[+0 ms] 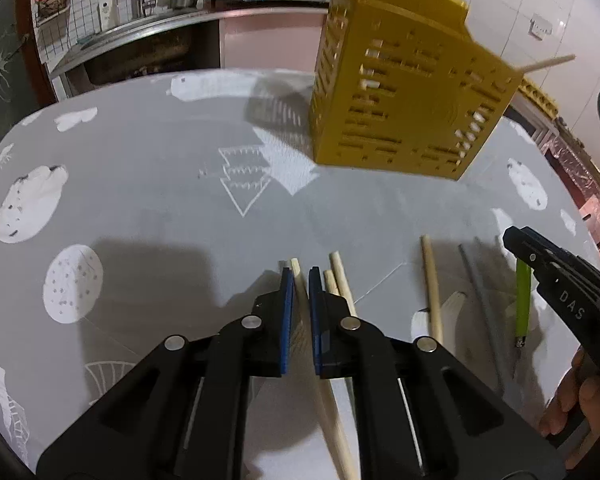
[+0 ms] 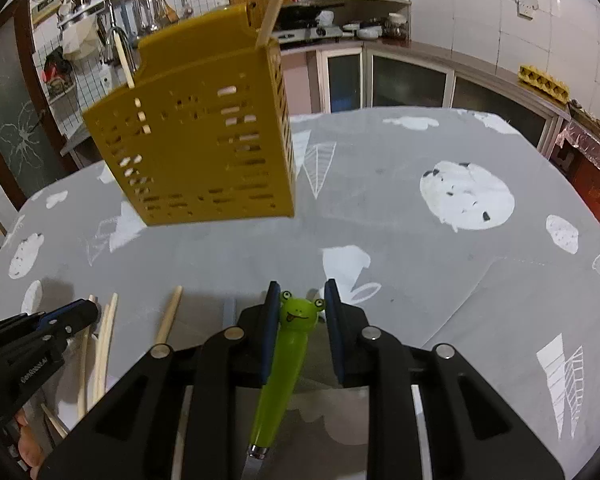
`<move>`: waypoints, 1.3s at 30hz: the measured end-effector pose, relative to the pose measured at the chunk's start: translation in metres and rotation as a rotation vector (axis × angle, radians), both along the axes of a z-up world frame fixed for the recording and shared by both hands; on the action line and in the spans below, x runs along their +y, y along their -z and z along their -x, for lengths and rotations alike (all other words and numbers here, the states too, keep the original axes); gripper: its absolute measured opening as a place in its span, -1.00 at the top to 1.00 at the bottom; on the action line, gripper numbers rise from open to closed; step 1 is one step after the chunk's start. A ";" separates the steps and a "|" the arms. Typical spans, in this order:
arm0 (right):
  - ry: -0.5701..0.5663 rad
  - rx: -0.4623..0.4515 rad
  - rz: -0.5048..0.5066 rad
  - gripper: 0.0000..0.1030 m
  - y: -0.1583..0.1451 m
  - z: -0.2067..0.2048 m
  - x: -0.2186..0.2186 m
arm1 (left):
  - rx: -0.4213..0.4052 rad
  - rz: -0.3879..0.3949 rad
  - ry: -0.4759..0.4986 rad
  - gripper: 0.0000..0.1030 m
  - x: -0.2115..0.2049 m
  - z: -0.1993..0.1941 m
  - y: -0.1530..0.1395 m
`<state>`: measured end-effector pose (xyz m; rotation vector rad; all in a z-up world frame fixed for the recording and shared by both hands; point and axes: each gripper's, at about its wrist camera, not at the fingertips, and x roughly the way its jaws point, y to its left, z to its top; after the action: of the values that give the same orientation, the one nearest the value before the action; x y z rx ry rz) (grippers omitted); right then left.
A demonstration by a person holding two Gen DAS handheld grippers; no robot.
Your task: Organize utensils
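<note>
Your left gripper point(image 1: 300, 276) sits low over the grey tablecloth point(image 1: 160, 208), its jaws a little apart around one pale chopstick point(image 1: 298, 280), and I cannot tell if the pads touch it. More chopsticks point(image 1: 342, 276) lie just right of it. Your right gripper point(image 2: 302, 292) has its jaws apart, with the green frog-handled utensil point(image 2: 288, 352) between them, close to the left pad. The yellow utensil holder point(image 2: 204, 136) stands far on the table and has sticks inside.
</note>
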<state>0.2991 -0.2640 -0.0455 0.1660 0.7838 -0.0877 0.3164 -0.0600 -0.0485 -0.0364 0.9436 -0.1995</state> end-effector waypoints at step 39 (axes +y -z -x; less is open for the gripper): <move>0.012 -0.472 0.216 0.56 -0.117 0.071 0.007 | -0.572 0.054 -0.042 0.92 0.037 0.061 -0.121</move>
<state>0.2282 -0.2568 0.0713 -0.0159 0.2996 -0.1373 0.2552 -0.0228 0.0721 -0.0453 0.3672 -0.1826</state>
